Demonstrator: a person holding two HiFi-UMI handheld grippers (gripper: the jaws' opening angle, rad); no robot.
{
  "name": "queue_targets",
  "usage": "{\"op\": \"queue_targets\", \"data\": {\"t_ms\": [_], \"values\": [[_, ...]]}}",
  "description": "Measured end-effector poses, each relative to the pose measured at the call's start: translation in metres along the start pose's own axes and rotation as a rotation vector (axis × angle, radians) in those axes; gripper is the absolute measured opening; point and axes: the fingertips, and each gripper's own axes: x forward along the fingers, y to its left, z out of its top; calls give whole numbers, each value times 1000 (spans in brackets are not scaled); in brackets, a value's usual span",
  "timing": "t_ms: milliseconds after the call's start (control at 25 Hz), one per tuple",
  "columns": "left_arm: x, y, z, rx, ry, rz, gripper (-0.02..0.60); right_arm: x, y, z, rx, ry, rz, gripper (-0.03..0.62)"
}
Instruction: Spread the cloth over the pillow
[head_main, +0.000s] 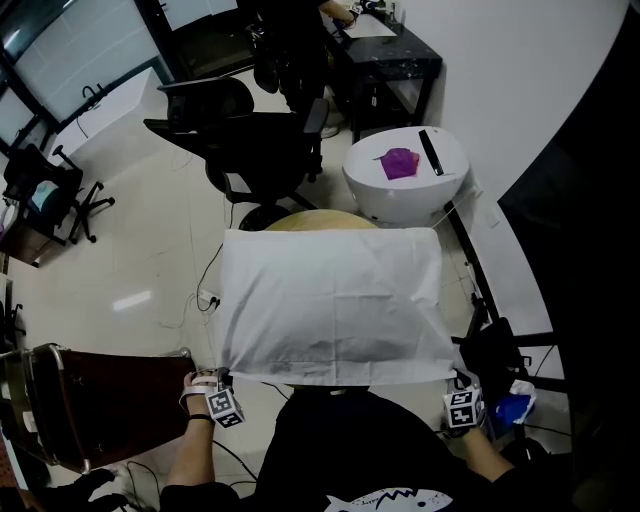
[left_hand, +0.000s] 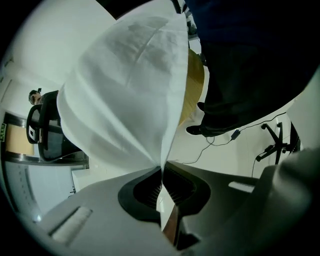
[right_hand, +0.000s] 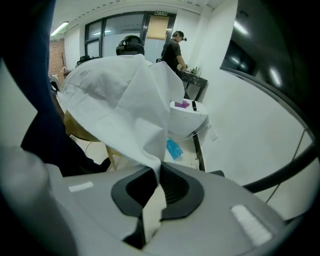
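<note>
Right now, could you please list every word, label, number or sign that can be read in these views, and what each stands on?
Nothing here reads clearly.
Green sign above the doorway: too small to read.
Yellow-green label at the left gripper view's edge: blurred, unreadable.
Shirt print: a graphic, no letters made out.

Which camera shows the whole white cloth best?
The head view: the cloth is spread out, all four edges visible. The left and right gripper views each show only a corner pinched between the jaws, the rest draping away.
</note>
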Motion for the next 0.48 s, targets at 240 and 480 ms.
{"op": "queue_targets", "data": {"t_ms": [240, 480], "values": [[10, 1, 6, -28, 8, -65, -6, 9, 5, 4, 6, 43, 10, 11], [0, 13, 10, -93, -34, -92, 24, 5, 6, 17, 34, 12, 10, 29]]}}
